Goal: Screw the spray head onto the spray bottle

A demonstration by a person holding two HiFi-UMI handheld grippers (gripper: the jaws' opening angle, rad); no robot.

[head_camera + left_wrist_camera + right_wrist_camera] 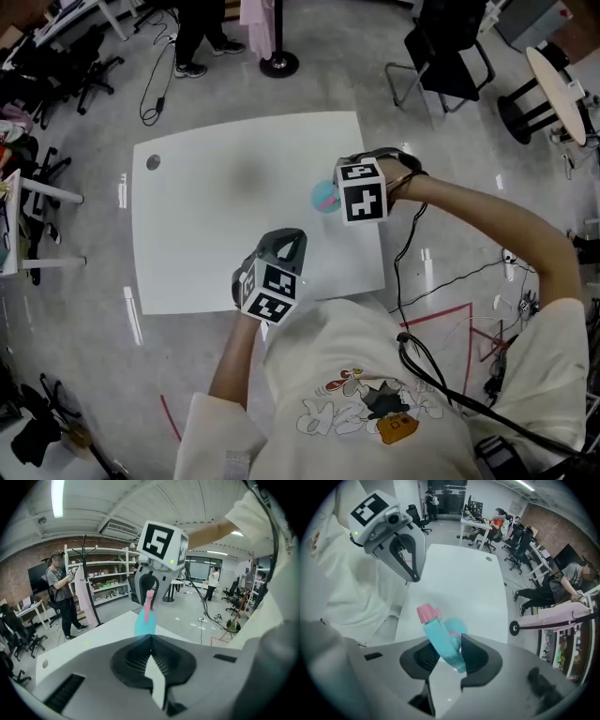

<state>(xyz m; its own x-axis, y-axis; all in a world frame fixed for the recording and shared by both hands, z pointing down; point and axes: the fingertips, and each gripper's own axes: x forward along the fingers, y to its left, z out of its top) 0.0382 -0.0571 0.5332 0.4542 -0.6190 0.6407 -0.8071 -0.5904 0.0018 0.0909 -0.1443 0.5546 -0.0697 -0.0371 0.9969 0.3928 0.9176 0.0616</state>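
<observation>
Spray head (437,634): clamped in your right gripper (447,652) fingers, just above the spray bottle (323,198).
Left gripper (151,643): fingers together, empty.
Next: brace bottle, seat, twist.

From my remote seat the spray head (443,641) looked like smooth plastic; the table (216,225) was a smooth matt sheet, and the floor (347,66) had a glossy sheen.
</observation>
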